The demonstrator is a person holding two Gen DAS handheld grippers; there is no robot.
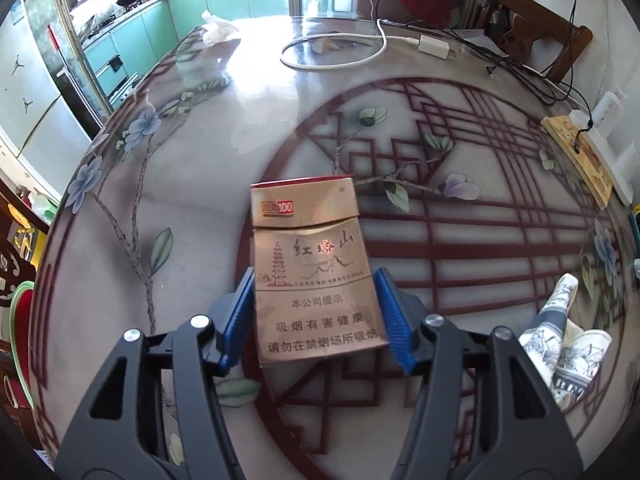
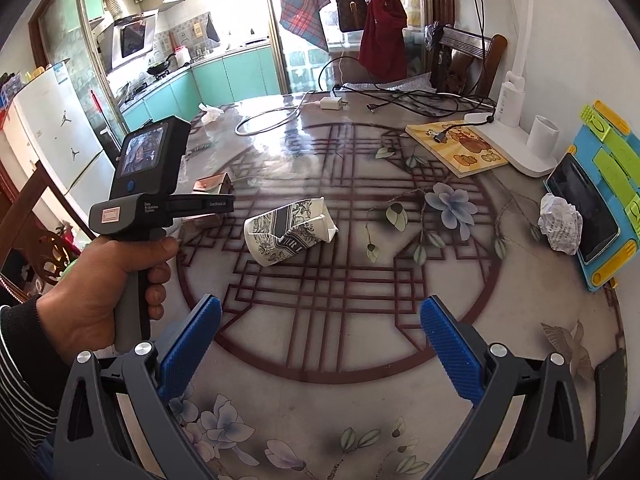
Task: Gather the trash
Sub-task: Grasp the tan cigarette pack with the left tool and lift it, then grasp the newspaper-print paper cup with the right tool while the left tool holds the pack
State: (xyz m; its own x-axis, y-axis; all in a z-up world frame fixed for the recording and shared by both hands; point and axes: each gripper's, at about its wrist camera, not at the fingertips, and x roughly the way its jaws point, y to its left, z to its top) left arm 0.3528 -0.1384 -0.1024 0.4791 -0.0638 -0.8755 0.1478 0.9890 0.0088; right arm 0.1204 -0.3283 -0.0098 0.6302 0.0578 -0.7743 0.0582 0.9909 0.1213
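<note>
The left tongs (image 1: 316,304) clenched the cigarette pack (image 1: 316,268) by its sides to lift it off the worktop (image 1: 200,200), while the right tongs (image 2: 320,332) hung released, free for the crushed paper cup (image 2: 290,230).

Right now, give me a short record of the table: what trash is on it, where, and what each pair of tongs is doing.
surface: patterned table
left tongs: closed around the cigarette pack, pads at its two long edges
right tongs: open, nothing between them
crushed paper cup: on its side, mid-table
crumpled paper ball: right side, beside the phone
white tissue: far left edge
trash not yet picked up: cup, paper ball, tissue
</note>
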